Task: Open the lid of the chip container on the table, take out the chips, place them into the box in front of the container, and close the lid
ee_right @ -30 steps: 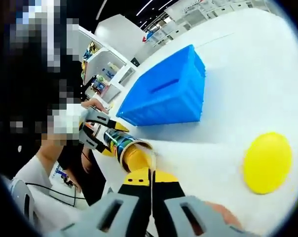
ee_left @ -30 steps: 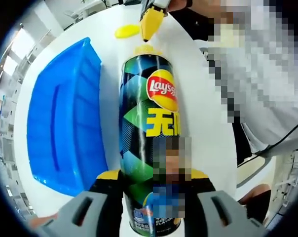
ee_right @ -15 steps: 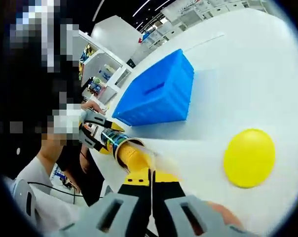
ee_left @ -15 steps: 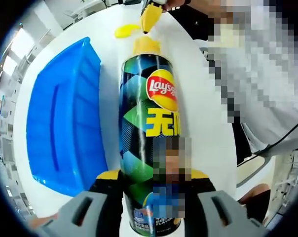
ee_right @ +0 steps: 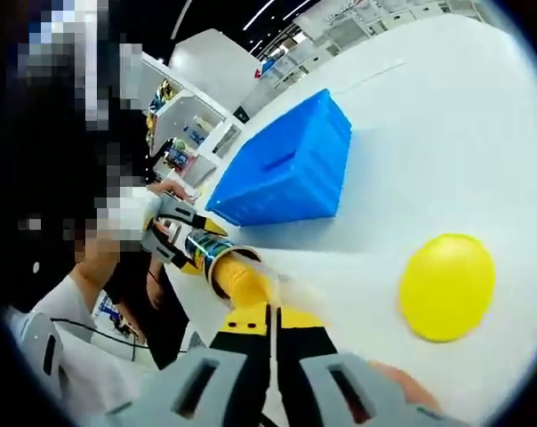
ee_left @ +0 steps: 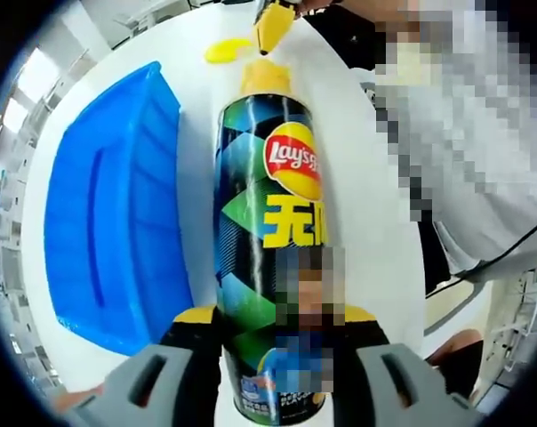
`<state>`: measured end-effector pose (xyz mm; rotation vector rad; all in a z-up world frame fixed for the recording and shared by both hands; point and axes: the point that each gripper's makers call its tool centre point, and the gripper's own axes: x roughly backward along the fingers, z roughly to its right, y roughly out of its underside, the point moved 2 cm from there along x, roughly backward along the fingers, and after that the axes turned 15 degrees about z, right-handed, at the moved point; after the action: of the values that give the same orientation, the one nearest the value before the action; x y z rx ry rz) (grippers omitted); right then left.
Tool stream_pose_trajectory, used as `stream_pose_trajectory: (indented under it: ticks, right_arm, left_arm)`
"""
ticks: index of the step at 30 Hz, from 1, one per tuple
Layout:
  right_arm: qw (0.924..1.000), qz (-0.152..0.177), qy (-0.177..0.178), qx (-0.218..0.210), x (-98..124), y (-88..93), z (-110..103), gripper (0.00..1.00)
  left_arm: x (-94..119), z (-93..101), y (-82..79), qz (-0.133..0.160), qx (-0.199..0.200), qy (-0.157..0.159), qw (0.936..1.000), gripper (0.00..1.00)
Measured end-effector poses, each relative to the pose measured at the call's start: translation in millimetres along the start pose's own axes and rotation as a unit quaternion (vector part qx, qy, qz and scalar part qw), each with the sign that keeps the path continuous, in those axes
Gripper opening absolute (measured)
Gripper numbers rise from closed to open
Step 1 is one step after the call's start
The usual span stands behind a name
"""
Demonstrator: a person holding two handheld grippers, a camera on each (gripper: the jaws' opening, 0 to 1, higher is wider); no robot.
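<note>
The Lay's chip container [ee_left: 268,231] lies on its side on the white table, with my left gripper [ee_left: 270,342] shut around its lower body. Its mouth points away and has no lid on it. A yellow stack of chips [ee_left: 265,78] sticks out of the mouth. My right gripper [ee_left: 273,25] holds the stack's far end with its yellow jaws pressed together. In the right gripper view, my right gripper [ee_right: 273,322] is shut at the end of the chips [ee_right: 244,281], which reach back into the container [ee_right: 202,249]. The blue box [ee_left: 108,231] [ee_right: 286,169] lies beside the container. The yellow lid [ee_right: 446,286] [ee_left: 228,51] rests on the table.
The white table [ee_right: 446,142] runs wide beyond the box. A person in a light top [ee_left: 464,151] sits at the table's edge to the right of the container. Shelves and furniture [ee_right: 184,133] stand in the background.
The right gripper has pulled away from the container's mouth, and the yellow stack of chips has slid further out. The left gripper and container have stayed put.
</note>
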<state>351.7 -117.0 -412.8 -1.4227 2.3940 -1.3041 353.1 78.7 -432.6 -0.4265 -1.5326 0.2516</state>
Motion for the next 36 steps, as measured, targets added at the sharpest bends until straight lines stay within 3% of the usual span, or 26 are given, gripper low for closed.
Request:
stream_pose_trajectory:
  ticks: [1,2,3,7,10,13,16,18,21,23,28,31,33,36]
  right_arm:
    - [1.0000,-0.001,0.001,-0.002,1,0.8,-2,0.03]
    - [1.0000,-0.001,-0.001,0.001,19,1.5,9,0.03]
    - [0.9996,0.007,-0.008,0.028,23,-0.1,13,0.04]
    - [0.9973,0.008,-0.024,0.069,30,4.3,8,0.09]
    - [0.9951,0.035,-0.031,0.087,37,-7.4,10,0.18]
    - [0.9891,0.058,-0.038,0.130,45,-19.0,9,0.19]
    - [0.9720,0.079,-0.054,0.215,52,-28.8,-3,0.19]
    - [0.9565,0.071,-0.064,0.276,52,-26.0,-13,0.19]
    - [0.9415,0.055,-0.098,0.318,46,-14.4,-30,0.20]
    - [0.9460,0.051,-0.102,0.303,41,-11.3,-33,0.22]
    - [0.9445,0.037,-0.098,0.312,26,-2.5,-32,0.21]
    - [0.9462,0.024,-0.108,0.304,20,4.0,-35,0.20]
    - [0.9533,0.019,-0.106,0.282,14,6.0,-33,0.19]
    - [0.9528,0.017,-0.102,0.286,9,7.3,-31,0.17]
  left_arm:
    - [0,0.6,-0.5,-0.001,0.001,0.001,1.0000,0.47]
    - [-1,0.8,-0.6,-0.002,0.003,0.003,1.0000,0.47]
    - [-1,1.0,-0.4,-0.003,0.003,0.003,1.0000,0.48]
    - [-1,1.3,0.2,-0.006,0.006,0.006,0.9999,0.48]
    - [-1,1.6,0.5,-0.003,0.008,0.007,0.9999,0.48]
    - [-1,1.6,0.6,0.000,0.009,0.008,0.9999,0.48]
    - [-1,1.5,0.6,0.000,0.009,0.009,0.9999,0.48]
    - [-1,1.4,0.6,0.001,0.009,0.010,0.9999,0.48]
    - [-2,2.2,-0.5,0.002,0.010,0.010,0.9999,0.48]
    - [-2,2.3,-0.5,0.002,0.009,0.009,0.9999,0.48]
    - [-2,2.3,-0.3,0.003,0.008,0.009,0.9999,0.48]
    - [-2,2.2,-0.2,0.004,0.010,0.010,0.9999,0.48]
    - [-2,2.1,-0.3,0.005,0.011,0.011,0.9999,0.48]
    - [-1,2.3,-0.2,0.006,0.011,0.011,0.9999,0.48]
